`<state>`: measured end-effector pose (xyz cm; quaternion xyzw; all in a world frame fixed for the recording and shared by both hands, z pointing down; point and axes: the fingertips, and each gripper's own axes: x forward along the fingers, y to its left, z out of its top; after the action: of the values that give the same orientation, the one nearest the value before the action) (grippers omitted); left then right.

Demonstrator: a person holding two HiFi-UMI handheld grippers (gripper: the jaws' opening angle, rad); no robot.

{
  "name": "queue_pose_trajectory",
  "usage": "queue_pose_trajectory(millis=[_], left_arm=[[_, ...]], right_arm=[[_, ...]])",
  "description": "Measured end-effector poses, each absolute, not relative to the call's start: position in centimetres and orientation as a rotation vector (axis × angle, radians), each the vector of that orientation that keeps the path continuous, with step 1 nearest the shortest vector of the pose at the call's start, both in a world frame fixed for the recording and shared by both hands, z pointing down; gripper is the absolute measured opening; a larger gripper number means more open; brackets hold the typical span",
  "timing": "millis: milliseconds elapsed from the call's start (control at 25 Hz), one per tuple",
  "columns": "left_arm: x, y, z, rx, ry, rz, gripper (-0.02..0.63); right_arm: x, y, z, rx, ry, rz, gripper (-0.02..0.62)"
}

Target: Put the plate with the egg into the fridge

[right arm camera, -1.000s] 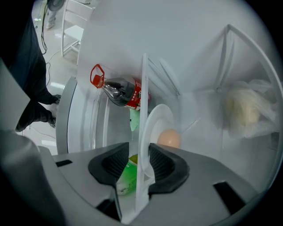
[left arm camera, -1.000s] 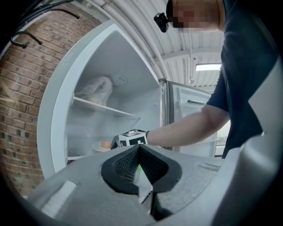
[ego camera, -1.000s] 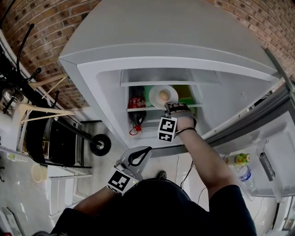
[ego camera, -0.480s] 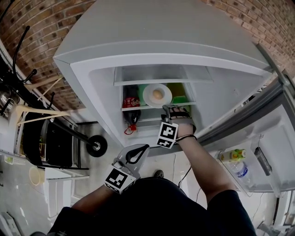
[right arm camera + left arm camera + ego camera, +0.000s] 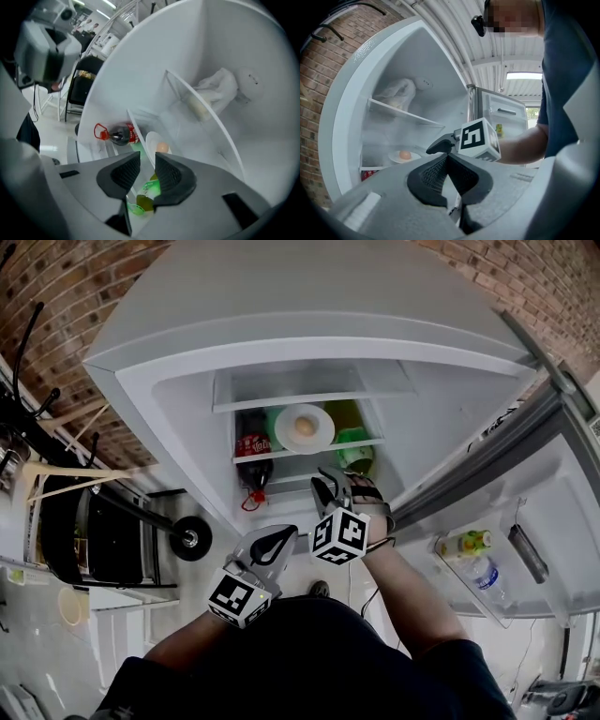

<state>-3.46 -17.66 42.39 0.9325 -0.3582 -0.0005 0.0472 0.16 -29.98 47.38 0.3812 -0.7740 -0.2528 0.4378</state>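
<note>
The white plate (image 5: pixel 305 428) with the egg (image 5: pixel 305 426) lies on the middle glass shelf inside the open fridge (image 5: pixel 187 390). My right gripper (image 5: pixel 326 486) hangs in front of the shelf, below the plate and apart from it. Its jaws are closing with nothing between them; through their gap in the right gripper view (image 5: pixel 147 161) I see the plate (image 5: pixel 151 140) and egg (image 5: pixel 162 148) farther in. My left gripper (image 5: pixel 281 542) is held low near the person's body, shut and empty. From the left gripper view (image 5: pixel 447 159) the plate (image 5: pixel 396 158) shows on the shelf.
A cola bottle (image 5: pixel 251 460) lies left of the plate and a green bottle (image 5: pixel 354 451) stands to its right. A plastic bag (image 5: pixel 218 86) sits on the upper shelf. The open door (image 5: pixel 525 521) at the right holds bottles (image 5: pixel 473 554). A black cart (image 5: pixel 112 521) stands at the left.
My right gripper has drawn back from the plate's edge, down and out of the fridge. The plate with the egg stays on the shelf. The left gripper has barely moved.
</note>
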Motion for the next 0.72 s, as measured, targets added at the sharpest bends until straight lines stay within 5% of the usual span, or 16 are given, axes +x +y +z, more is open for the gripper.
queue_pose_trajectory(millis=[720], left_arm=[[-2.0,-18.2,41.0,2.846,-1.097,-0.045,0.005]], right_arm=[[-0.4,-21.9,41.8,1.141,-2.611,-0.108,0.012]])
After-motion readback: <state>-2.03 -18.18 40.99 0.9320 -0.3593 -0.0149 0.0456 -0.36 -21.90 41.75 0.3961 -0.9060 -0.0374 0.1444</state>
